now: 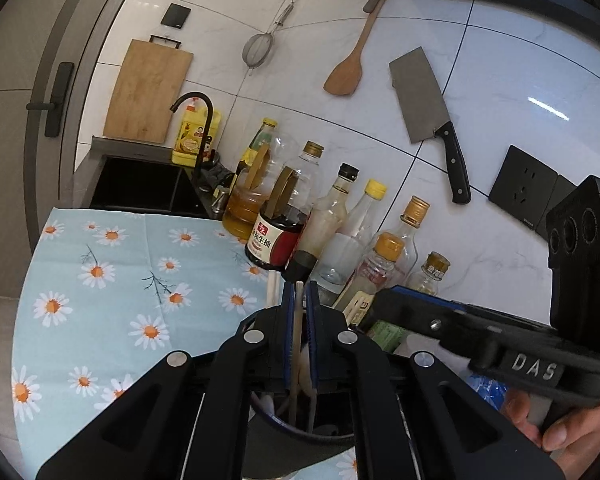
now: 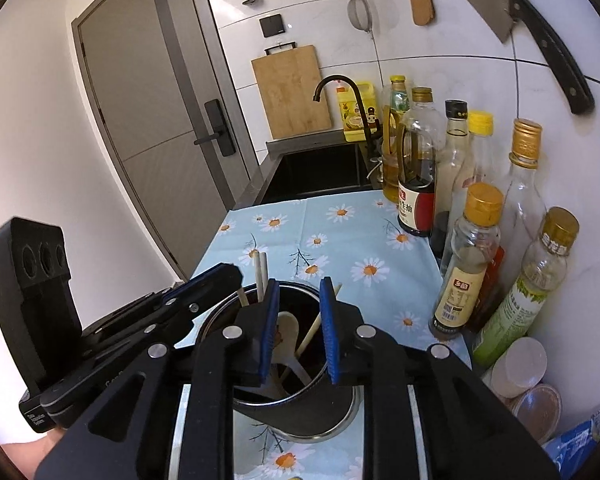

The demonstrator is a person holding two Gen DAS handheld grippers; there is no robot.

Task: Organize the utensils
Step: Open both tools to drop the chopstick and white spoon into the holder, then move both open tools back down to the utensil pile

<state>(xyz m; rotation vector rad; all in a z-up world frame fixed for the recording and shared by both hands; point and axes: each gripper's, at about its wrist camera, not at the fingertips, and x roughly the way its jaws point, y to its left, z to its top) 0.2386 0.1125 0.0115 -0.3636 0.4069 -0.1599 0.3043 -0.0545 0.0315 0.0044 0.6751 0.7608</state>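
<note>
Left wrist view shows my left gripper [image 1: 299, 300] pinched nearly shut on a pale chopstick [image 1: 298, 332], which runs lengthwise between the blue pads, its tip poking out ahead of them and its lower end dropping into the black utensil holder [image 1: 300, 438] directly beneath. A second pale stick [image 1: 273, 288] stands just left of the fingers. That is the relation everything turns on: the chopstick's long axis is close to upright and already lined up over the holder's mouth, so I judge the coming move is simply to let go and lift clear.

From the right wrist view, my right gripper [image 2: 299, 300] hangs over the same holder [image 2: 328, 420] with its jaws parted and nothing pressed between the pads; through the gap I see a white spoon [image 2: 286, 332] and a slanted chopstick [image 2: 314, 330] leaning inside. Both hands are crowded over the one opening, the left gripper [image 2: 220, 280] coming in from the left edge of that view, touching or nearly touching the rim.

Condiment bottles [image 2: 472, 256] stand in a row just right of the holder on the daisy tablecloth [image 2: 340, 232], near enough that a sideways withdrawal of my right hand could knock them. Stacked cups [image 2: 518, 368] sit nearer the corner. A cleaver [image 1: 424, 100] and wooden spatula [image 1: 350, 68] hang on the wall, well apart.
</note>
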